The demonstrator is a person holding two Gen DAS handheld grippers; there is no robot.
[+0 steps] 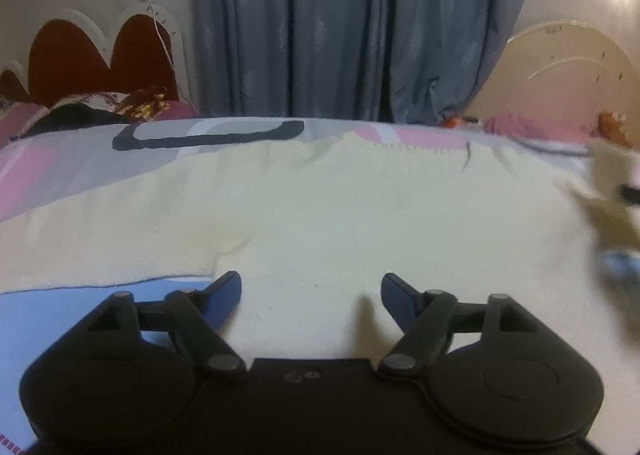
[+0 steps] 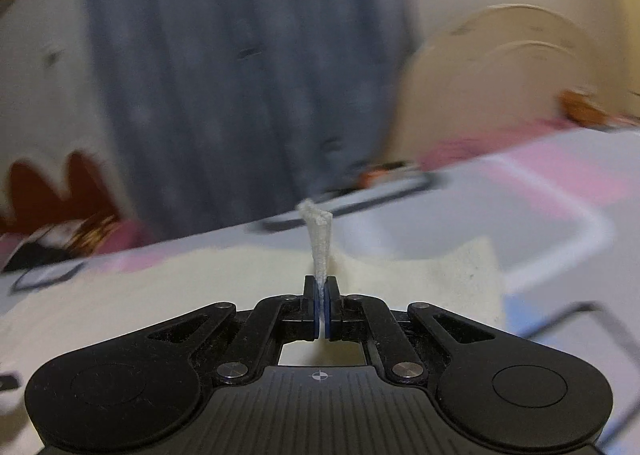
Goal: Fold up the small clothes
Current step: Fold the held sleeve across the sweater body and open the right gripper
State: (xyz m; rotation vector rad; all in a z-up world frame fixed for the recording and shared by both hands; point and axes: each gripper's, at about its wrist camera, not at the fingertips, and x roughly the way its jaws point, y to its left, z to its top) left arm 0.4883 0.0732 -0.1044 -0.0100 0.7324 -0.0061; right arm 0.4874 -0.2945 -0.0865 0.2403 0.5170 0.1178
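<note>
Fold in progress on the cream knitted sweater (image 1: 320, 207) spread flat on the pink, grey and blue patterned bedsheet (image 1: 60, 171): your main risk lies at the right claw (image 2: 322, 287), whose blue pads (image 2: 317, 303) pinch only a narrow, upstanding tuft of the knit edge, so a quick sweep could pull the fabric free and let the flap drop short of its line, or stretch the loose knit out of shape; the blurred surroundings in the right wrist view suggest the claw is travelling fast, which would make either failure likelier. A second risk is that the body of the garment, ahead of and below the left claw (image 1: 311, 295), is pinned by nothing, so drag from the carried edge may slide the whole piece across the sheet and wrinkle the fold. Right claw: jaws closed tight, the cream knit sandwiched between the pads and rising just beyond the tips, the rest of the sweater trailing beneath and to its right. Left claw: jaws standing wide apart, nothing between them, tips hovering just above the near hem with the sweater stretching away in front towards the grey-blue curtain (image 1: 340, 27); whether its tips touch the fabric you cannot tell from this view. A pale blurred shape at the far right of the left claw's view is probably the lifted part of the sweater
</note>
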